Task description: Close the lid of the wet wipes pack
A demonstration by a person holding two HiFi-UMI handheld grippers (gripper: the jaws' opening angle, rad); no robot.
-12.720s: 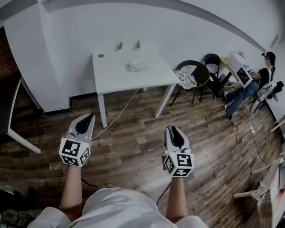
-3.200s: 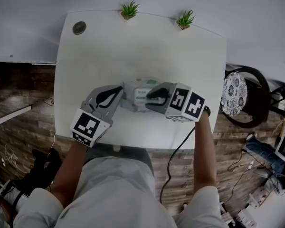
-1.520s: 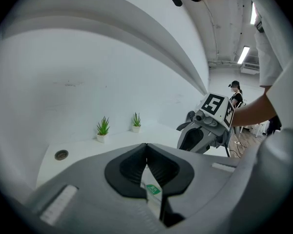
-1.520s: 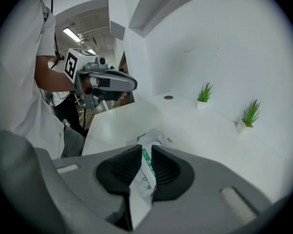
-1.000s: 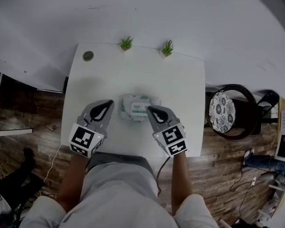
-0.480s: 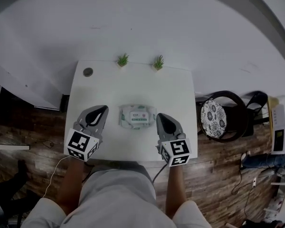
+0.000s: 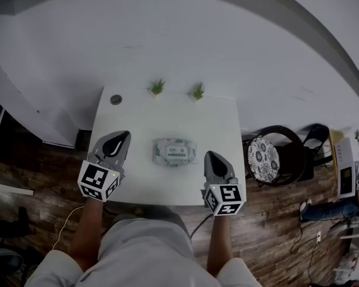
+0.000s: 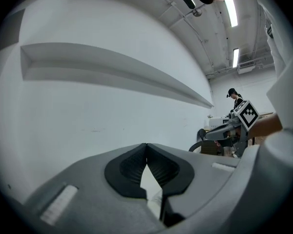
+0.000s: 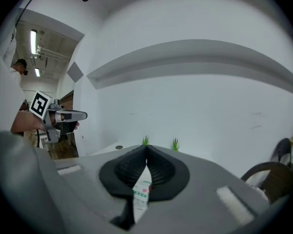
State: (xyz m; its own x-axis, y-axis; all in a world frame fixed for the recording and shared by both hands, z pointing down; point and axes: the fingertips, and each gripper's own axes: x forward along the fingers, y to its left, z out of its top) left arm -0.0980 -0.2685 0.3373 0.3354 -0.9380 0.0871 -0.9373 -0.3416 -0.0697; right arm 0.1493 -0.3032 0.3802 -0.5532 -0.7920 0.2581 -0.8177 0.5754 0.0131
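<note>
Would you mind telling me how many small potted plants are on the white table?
2. One plant stands at the table's far edge, left of centre; the other plant sits just right of it. None looks hidden.

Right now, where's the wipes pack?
Head view: the wet wipes pack lies on the white table's middle, between the left gripper and right gripper, touching neither.

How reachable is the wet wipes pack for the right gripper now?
Probably yes: the right gripper hangs just right of the wet wipes pack, jaws shut and empty, with only bare table showing between them.
</note>
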